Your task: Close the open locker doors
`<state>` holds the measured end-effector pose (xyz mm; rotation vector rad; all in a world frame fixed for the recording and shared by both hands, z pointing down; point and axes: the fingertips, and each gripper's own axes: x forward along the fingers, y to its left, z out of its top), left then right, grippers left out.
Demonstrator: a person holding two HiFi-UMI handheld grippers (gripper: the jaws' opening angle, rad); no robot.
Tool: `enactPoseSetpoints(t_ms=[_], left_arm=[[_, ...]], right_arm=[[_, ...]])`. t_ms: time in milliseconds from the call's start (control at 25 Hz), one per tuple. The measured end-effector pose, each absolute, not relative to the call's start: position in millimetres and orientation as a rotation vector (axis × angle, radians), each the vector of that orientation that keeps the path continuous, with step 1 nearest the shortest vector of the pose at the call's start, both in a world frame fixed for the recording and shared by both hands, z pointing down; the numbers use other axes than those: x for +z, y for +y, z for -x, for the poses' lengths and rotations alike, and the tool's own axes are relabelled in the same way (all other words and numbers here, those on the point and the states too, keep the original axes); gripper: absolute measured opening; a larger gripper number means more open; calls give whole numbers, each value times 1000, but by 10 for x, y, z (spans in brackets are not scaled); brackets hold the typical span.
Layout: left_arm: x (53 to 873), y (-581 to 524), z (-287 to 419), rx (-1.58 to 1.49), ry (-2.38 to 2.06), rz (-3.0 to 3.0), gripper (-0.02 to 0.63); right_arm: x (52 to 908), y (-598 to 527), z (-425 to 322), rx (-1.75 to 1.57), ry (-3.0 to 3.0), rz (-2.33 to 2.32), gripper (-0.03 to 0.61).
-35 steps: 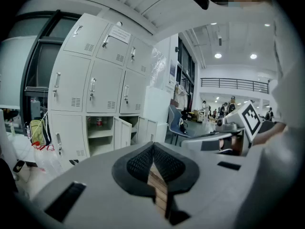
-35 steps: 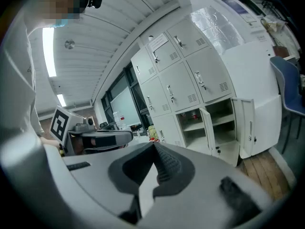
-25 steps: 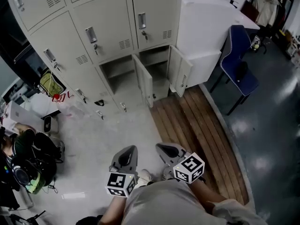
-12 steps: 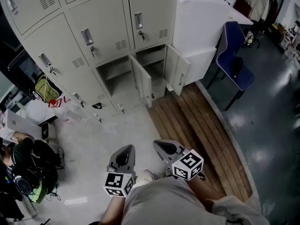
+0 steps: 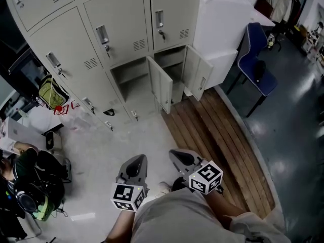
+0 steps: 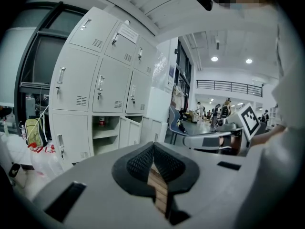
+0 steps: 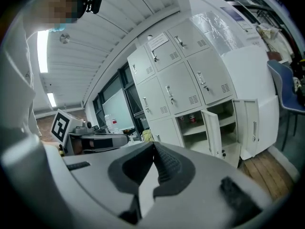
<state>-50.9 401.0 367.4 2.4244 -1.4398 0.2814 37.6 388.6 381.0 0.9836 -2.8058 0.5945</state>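
Both grippers are held low, close to the person's body and well apart from the lockers (image 5: 121,29).

- Left gripper (image 5: 136,161): its own view (image 6: 152,149) shows the ribbed pads pressed together at the tips, with nothing between them.
- Right gripper (image 5: 176,155): the same in its view (image 7: 153,149), jaws together and empty.

**Task things, head view**
- Two bottom-row doors stand swung out: the middle-column door (image 5: 161,87) and the end-column door (image 5: 199,80).
- Each door stands roughly square to the locker face.
- The right gripper view shows both door faces side by side (image 7: 212,130) (image 7: 250,128), and the end door's handle slot.

**Seen in one view only**
- The gripper views show a small red can (image 6: 101,122) on the shelf of the open middle compartment. The head view does not show it.
- Only the head view shows the floor layout:
  - A wooden plank strip (image 5: 212,135) runs from the doors back toward the right gripper.
  - Pale floor (image 5: 116,140) lies bare between the left gripper and the lockers.

**Edges**
- The end-column door's free edge stands near the white cabinet (image 5: 223,34).
- A blue chair (image 5: 260,67) stands beyond that, apart from the door.
- A yellow-green bag (image 5: 52,92) hangs at the far left of the locker bank.
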Motion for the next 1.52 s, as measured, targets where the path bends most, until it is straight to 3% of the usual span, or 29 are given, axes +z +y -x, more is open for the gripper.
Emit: enactPoseSetpoints(t_ms=[760,1520], left_arm=[[3784,3485,732,267,-1431,-2407,17],[3817,1567,690,266,-1435,-2365,17]], right_arm=[[3959,3288,-229,609,-2787,-974,28],[3984,1321,-250,642,-2768,-932,28]])
